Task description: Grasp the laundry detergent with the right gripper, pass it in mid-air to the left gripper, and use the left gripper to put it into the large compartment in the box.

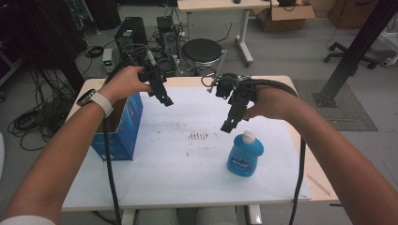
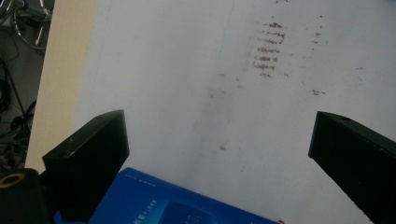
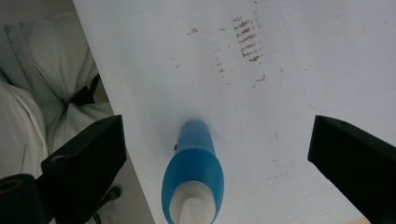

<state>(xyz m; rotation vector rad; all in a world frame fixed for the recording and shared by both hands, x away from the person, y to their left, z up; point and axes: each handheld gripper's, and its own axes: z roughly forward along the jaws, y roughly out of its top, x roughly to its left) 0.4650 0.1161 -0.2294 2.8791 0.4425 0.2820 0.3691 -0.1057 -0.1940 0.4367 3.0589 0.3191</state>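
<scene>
The table (image 1: 281, 84) is carrying a white sheet (image 1: 187, 173) that is covering most of its light wooden top, leaving a bare strip showing along the far and right edges. A patch of brown marks (image 1: 198, 136) is showing near the middle of the sheet. A blue box (image 1: 123, 133) is standing on the left edge, its open top facing up. A blue bottle (image 1: 245, 154) with a white cap is standing upright on the sheet, right of the marks and well apart from the box.
</scene>
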